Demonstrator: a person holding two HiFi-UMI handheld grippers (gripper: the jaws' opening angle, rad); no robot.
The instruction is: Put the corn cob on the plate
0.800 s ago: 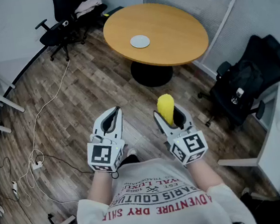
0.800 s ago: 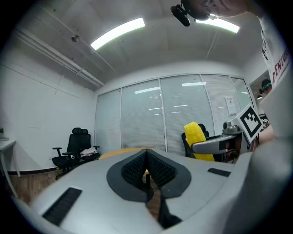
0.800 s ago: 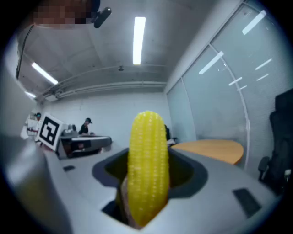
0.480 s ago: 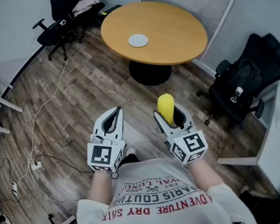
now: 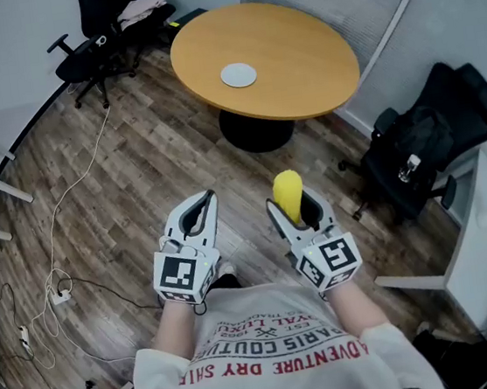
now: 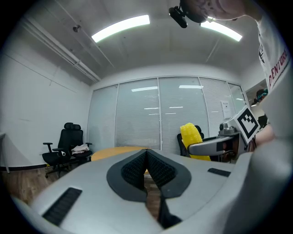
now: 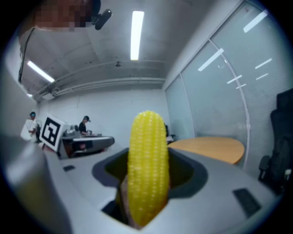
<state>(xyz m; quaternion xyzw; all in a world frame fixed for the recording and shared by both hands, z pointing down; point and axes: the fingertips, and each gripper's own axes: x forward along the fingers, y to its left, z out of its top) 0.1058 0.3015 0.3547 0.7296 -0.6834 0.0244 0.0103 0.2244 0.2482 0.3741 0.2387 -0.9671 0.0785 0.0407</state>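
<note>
A yellow corn cob [image 5: 288, 194] stands upright between the jaws of my right gripper [image 5: 299, 213], which is shut on it; in the right gripper view the corn cob [image 7: 147, 167] fills the middle. My left gripper [image 5: 198, 214] is held beside it, shut and empty, its pads [image 6: 147, 170] pressed together. A small pale plate [image 5: 239, 75] lies on the round wooden table [image 5: 297, 59] far ahead, well away from both grippers. From the left gripper view the corn cob [image 6: 192, 137] shows at the right.
Wood floor lies between me and the table. Black office chairs stand at the back left [image 5: 97, 40] and at the right [image 5: 427, 145]. A white cable [image 5: 68, 202] trails over the floor at left. White desks edge both sides; glass walls stand behind the table.
The table and plate have slid slightly left and up in the head view as I shift. Both grippers hold the same pose, the corn still gripped.
</note>
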